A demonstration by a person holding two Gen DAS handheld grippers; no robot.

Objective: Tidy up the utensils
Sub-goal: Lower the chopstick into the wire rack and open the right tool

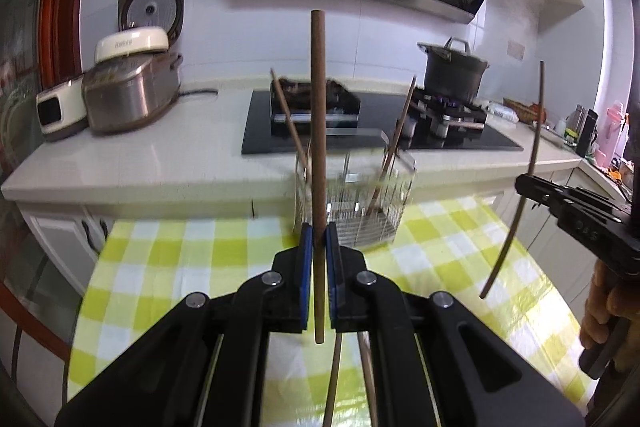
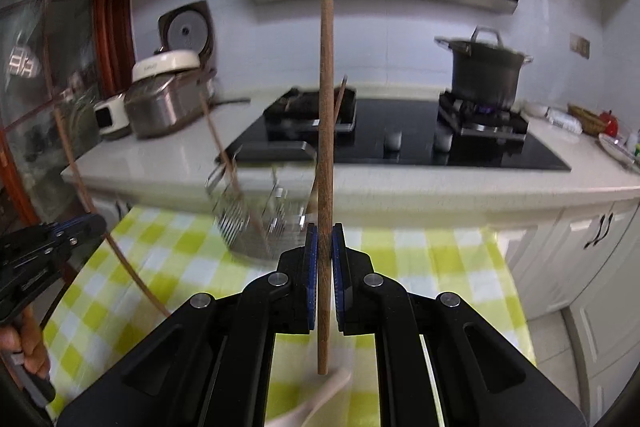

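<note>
While each gripper, left [image 1: 319, 241] and right [image 2: 325, 241], clamps one upright chopstick [image 1: 318, 147] above bench [image 1: 168, 247], rack [image 1: 354, 203] stands ahead; tilted stick may miss rack, slip from fingers.

Black gripper [image 1: 319, 247], blue pads [image 1: 305, 247], silver screws [image 1: 272, 278]

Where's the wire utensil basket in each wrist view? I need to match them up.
Left wrist: wire basket stands centre, just beyond the left gripper, on the checked cloth.
Right wrist: wire basket sits left of centre, blurred, beyond the right gripper.
Shared landmark: the black pot on the stove.
</note>
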